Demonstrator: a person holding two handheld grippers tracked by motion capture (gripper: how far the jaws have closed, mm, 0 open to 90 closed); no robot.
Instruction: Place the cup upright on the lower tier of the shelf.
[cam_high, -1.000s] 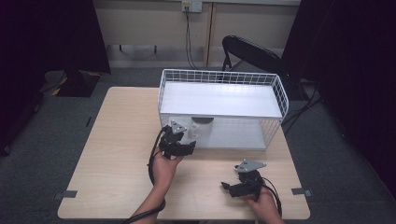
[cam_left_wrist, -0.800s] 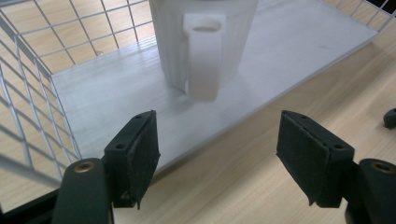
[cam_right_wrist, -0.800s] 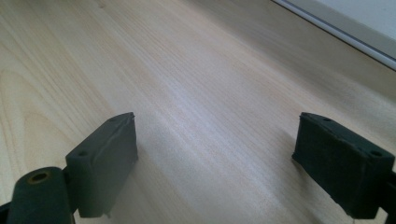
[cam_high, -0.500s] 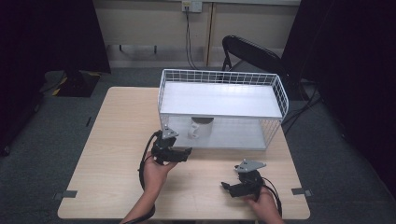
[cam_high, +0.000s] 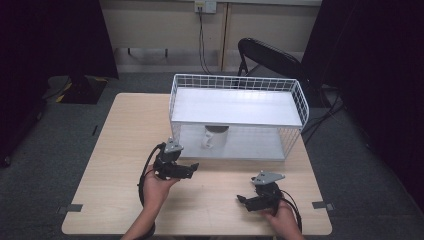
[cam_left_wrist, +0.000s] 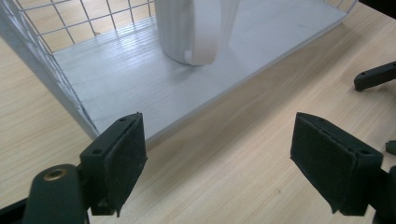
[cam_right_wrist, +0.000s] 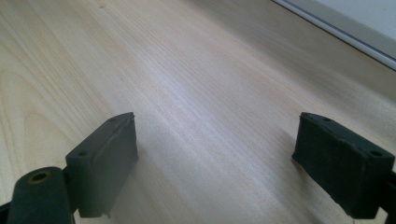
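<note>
A white mug (cam_high: 212, 138) stands on the lower shelf of a white wire rack (cam_high: 239, 83) at the back of the wooden table (cam_high: 120, 135). My left gripper (cam_high: 190, 169) sits in front of the rack, a little left of the mug, and points toward it. In the left gripper view the mug (cam_left_wrist: 196, 28) stands ahead on the shelf board (cam_left_wrist: 140, 88). That gripper (cam_left_wrist: 219, 154) is open; its jaws have just been opening, with nothing between them. My right gripper (cam_high: 242, 200) rests near the front right, open (cam_right_wrist: 219, 149) over bare wood.
The rack's wire side wall (cam_left_wrist: 46, 28) rises at the left of the left gripper view. The shelf's front edge (cam_right_wrist: 355, 28) crosses the top right of the right gripper view. A black chair (cam_high: 270, 57) stands behind the table.
My left gripper has pulled back from the rack toward the near left, away from the mug, which stays on the lower shelf. The right gripper has kept still.
</note>
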